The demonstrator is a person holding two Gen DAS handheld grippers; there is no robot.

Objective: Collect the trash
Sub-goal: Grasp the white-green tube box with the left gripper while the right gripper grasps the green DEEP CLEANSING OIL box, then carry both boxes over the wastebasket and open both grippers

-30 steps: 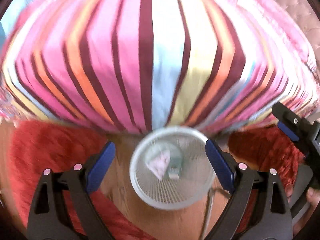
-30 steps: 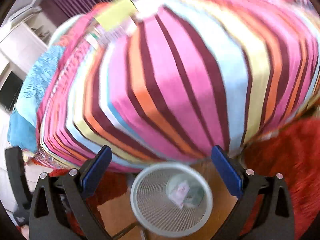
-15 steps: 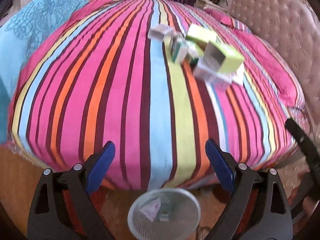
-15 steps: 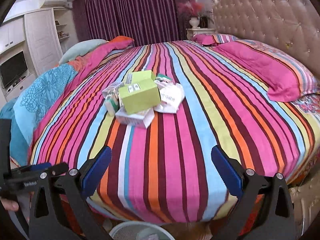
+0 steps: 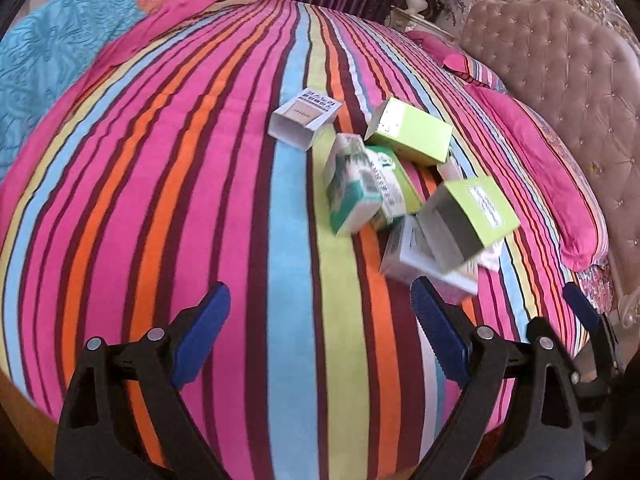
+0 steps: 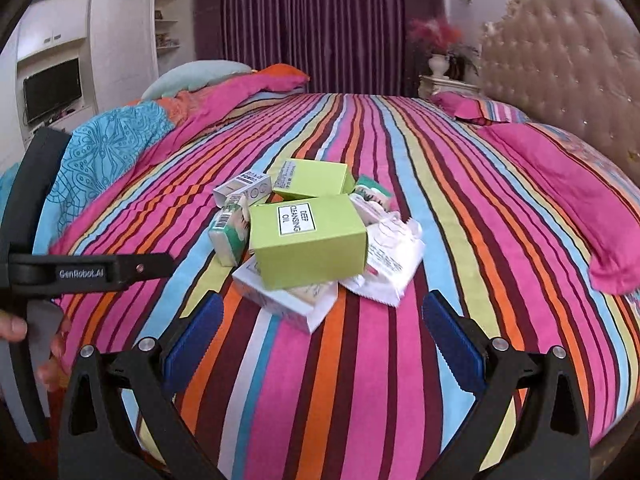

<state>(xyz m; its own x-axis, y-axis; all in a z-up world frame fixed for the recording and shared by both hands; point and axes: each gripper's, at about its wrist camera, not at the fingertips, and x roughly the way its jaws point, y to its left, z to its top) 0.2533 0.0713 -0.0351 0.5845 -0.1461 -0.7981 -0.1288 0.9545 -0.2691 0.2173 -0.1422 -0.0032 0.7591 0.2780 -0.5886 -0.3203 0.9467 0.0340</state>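
A pile of empty cartons lies on the striped bed (image 5: 160,200): two lime-green boxes (image 5: 410,132) (image 5: 468,220), a green-and-white carton (image 5: 352,192), a white open box (image 5: 306,118) and a white flat box (image 5: 420,256). In the right wrist view the nearest green box (image 6: 308,240) reads "deep cleansing oil", with a white wrapper (image 6: 388,256) beside it. My left gripper (image 5: 320,340) is open and empty, short of the pile. My right gripper (image 6: 320,340) is open and empty, just before the white box (image 6: 288,300).
The left gripper's body (image 6: 80,272) crosses the left of the right wrist view. Pink pillows (image 6: 580,208) and a tufted headboard (image 6: 560,60) stand at the right. A blue quilt (image 6: 100,152) lies at the left. The bin is out of view.
Both grippers have risen from the mesh bin on the floor and moved forward over the bed toward the carton pile. The bin has dropped out of view.
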